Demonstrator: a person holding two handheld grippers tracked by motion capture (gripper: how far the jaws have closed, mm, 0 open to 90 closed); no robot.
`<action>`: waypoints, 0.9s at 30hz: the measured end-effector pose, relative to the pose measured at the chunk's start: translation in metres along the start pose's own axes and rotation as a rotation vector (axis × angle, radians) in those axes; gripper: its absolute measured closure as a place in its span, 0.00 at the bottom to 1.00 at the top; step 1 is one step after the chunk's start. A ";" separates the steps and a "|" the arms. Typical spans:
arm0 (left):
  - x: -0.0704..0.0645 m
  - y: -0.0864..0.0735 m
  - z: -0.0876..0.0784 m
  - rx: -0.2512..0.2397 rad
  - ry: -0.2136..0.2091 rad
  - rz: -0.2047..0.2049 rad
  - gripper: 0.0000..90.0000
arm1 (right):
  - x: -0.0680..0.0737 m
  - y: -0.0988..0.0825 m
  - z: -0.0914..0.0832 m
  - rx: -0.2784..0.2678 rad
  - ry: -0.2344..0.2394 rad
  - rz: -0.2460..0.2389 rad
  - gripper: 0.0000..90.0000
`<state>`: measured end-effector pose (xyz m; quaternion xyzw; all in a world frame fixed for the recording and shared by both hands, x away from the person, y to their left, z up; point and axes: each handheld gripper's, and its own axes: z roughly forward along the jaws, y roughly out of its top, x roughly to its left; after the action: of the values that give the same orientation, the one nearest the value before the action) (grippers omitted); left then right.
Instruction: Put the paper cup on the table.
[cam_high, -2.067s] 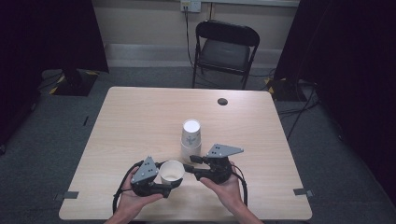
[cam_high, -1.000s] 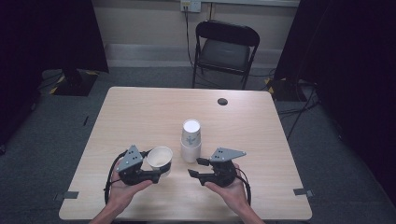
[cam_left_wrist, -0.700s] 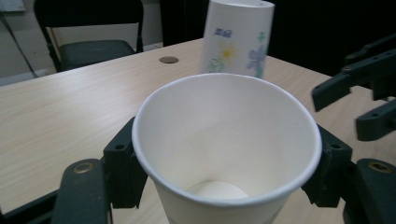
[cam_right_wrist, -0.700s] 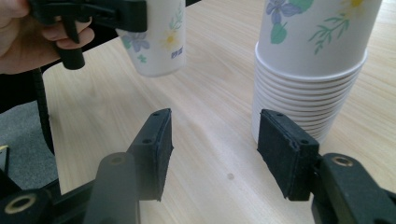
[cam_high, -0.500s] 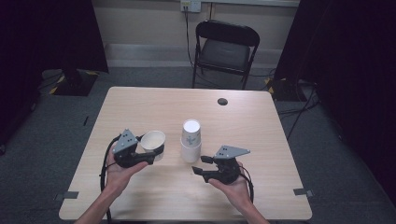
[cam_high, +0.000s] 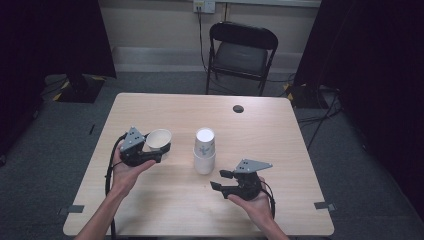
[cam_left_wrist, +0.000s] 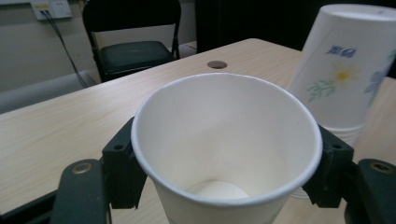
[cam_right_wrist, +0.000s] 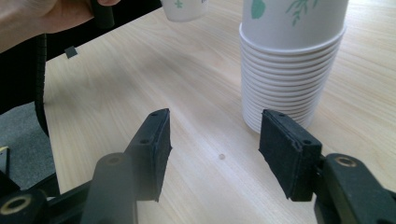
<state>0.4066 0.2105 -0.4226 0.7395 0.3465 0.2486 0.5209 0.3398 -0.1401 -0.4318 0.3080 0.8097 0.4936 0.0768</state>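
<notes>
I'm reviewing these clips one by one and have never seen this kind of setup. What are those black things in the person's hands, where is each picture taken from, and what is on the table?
A person sits at a wooden table with a hand-held gripper in each hand; each has two black fingers and its own small camera.

The high view looks down from above the person's side. The other two pictures look along each gripper's fingers.

The left gripper is shut on a single paper cup, held upright with its mouth up; one finger presses each side.

The right gripper is open, with nothing between its fingers.

On the table stands a stack of upside-down paper cups with a flower print, and near the far edge a small dark round spot.
</notes>
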 end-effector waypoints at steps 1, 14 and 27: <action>0.001 -0.002 0.004 0.012 0.008 0.004 0.32 | -0.001 0.000 -0.001 -0.002 -0.002 0.003 0.48; 0.025 -0.026 0.024 0.039 0.063 -0.061 0.31 | -0.010 -0.005 -0.003 0.001 -0.028 0.023 0.49; 0.032 -0.041 0.036 0.098 0.083 -0.049 0.31 | -0.014 -0.008 -0.001 0.008 -0.039 0.033 0.49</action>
<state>0.4432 0.2225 -0.4729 0.7446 0.3975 0.2491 0.4749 0.3478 -0.1513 -0.4406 0.3311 0.8047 0.4857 0.0831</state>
